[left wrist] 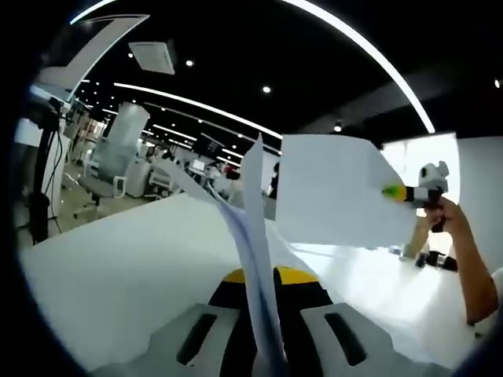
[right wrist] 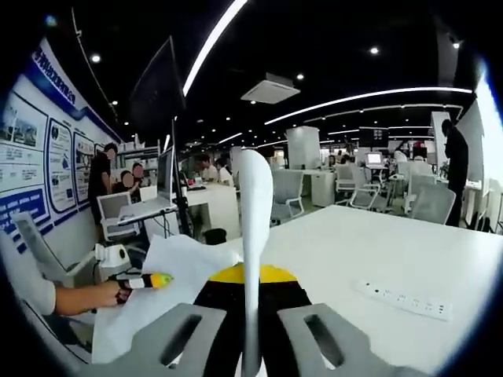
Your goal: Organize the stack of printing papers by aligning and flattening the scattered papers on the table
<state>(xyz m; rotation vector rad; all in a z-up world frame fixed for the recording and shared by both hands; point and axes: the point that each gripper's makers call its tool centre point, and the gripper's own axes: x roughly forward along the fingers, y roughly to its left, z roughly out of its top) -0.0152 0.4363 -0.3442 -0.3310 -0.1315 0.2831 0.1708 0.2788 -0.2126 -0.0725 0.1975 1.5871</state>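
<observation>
In the left gripper view, the left claw point(left wrist: 266, 345) has its grey jaws pressed onto a thin bundle of white printing paper sheets point(left wrist: 255, 259), which rise edge-on from between them and fan slightly above the white bench point(left wrist: 118, 267). To the right, the right claw point(left wrist: 393, 191), with its yellow-green tip, pinches the edge of a broad white sheet point(left wrist: 330, 200) held up off the bench.

In the right gripper view, the right claw point(right wrist: 251, 345) is closed on a white sheet seen edge-on point(right wrist: 253, 236). At lower left, the left claw point(right wrist: 157, 280) grips the curled paper point(right wrist: 169, 290) lying low over the bench point(right wrist: 354, 251). A white power strip point(right wrist: 405, 301) lies on the bench to the right.
</observation>
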